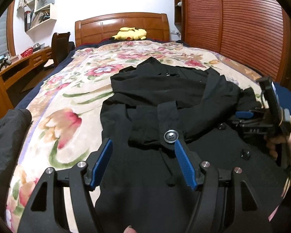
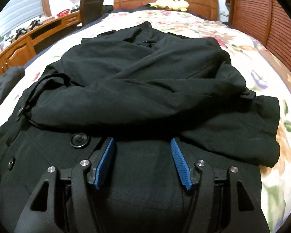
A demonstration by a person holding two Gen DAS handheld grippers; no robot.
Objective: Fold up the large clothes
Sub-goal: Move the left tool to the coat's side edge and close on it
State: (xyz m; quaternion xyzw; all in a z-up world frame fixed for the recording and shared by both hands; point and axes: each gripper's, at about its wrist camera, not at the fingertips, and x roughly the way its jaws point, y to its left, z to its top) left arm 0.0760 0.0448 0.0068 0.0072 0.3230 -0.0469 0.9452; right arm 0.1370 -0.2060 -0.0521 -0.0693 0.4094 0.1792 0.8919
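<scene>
A large black coat (image 1: 164, 101) lies on the floral bedspread (image 1: 71, 89), its sleeves folded across the body. A sleeve cuff tab with a grey button (image 1: 171, 136) lies in front of my left gripper (image 1: 143, 145), which is open and empty above the coat's lower part. My right gripper (image 2: 142, 144) is open and empty, hovering over the coat (image 2: 145, 73) near a black button (image 2: 80, 139). In the left wrist view the right gripper (image 1: 248, 116) is at the coat's right edge, held by a hand.
A yellow plush toy (image 1: 131, 34) lies by the wooden headboard (image 1: 122, 26). A desk (image 1: 19, 66) and chair (image 1: 60, 46) stand left of the bed. A slatted wooden wardrobe (image 1: 232, 23) stands at the right. Dark fabric (image 1: 5, 136) lies at the bed's left edge.
</scene>
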